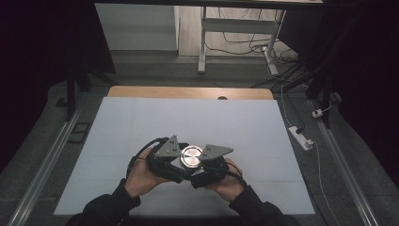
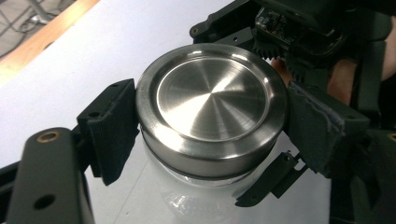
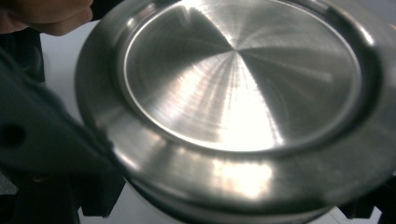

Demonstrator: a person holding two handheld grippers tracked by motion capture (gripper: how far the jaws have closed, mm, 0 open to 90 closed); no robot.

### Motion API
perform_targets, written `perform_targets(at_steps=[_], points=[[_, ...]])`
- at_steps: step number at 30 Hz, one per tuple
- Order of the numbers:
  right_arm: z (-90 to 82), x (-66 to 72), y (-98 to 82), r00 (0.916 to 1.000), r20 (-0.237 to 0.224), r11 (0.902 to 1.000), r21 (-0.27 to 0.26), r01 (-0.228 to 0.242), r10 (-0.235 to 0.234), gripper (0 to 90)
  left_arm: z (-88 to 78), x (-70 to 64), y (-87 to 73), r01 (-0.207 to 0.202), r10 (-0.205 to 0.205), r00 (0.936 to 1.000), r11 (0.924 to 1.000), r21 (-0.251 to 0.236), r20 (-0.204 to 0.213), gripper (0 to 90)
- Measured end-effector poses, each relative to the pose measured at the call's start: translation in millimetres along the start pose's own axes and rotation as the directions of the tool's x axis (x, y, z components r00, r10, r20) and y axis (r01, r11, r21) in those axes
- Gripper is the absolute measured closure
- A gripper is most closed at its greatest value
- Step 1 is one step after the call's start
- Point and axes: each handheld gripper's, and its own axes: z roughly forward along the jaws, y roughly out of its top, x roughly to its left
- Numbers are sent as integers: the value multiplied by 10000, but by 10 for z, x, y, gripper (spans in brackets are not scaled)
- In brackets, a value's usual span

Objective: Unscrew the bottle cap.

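Observation:
A clear glass jar point(image 2: 196, 196) with a brushed steel lid point(image 1: 192, 156) stands on the white mat near the front middle. In the left gripper view the lid point(image 2: 212, 100) sits between my left gripper's point(image 2: 212, 128) two black jaws, which press on its rim from either side. My left gripper point(image 1: 179, 160) comes in from the left, my right gripper point(image 1: 204, 165) from the right. The right gripper view has the lid point(image 3: 243, 79) very close, and my right gripper's point(image 3: 210, 205) jaws reach in beneath it around the jar body. The lid hides most of the glass.
The white mat point(image 1: 188, 117) covers a wooden table whose far edge point(image 1: 188, 92) shows. A white power strip point(image 1: 301, 137) and cables lie on the floor to the right. Metal rails point(image 1: 47, 160) run along both sides.

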Motion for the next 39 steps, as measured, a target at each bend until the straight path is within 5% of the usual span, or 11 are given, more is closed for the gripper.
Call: perform_targets(at_steps=[3,9,15,21,23,28,31,36,37,38,39], points=[[-11,5,10,10000,-38,10000,-91,-1,0,144,-64,58,1,147,-118,9977,9989,-440,664,162],[-7,-1,-1,9999,-111,9999,-99,-31,30,144,-211,160,-14,185,-87,9948,9952,-964,1010,111],[-2,49,13,9993,-331,9997,-191,159,-165,144,-235,267,-80,367,-122,9821,9912,-1272,1881,66],[-27,105,43,9943,-1025,9986,-461,245,-291,144,-169,300,-135,-247,523,9588,9945,-1014,2792,49],[-34,125,55,9906,-1324,9984,-486,273,-336,144,-158,294,-151,-512,768,9563,9940,-971,2821,73],[-19,161,64,9808,-1863,9981,-313,524,-573,144,-144,285,-178,-860,1178,9345,9904,-1080,3360,179],[-7,155,58,9832,-1719,9981,-156,595,-613,144,-126,254,-173,-902,1149,9487,9913,-960,2945,194],[-5,78,43,9953,-958,9999,14,160,-158,144,-37,181,-142,-155,292,9859,9964,-834,1646,195],[-4,62,40,9975,-705,9999,66,75,-70,144,-37,181,-142,-155,292,9859,9964,-834,1646,195],[-2,52,36,9991,-419,9999,122,8,-3,144,13,117,-120,130,-63,9959,9972,-740,898,195],[0,41,32,9999,-161,9998,184,-46,49,144,37,81,-108,293,-258,9984,9972,-691,512,195]])
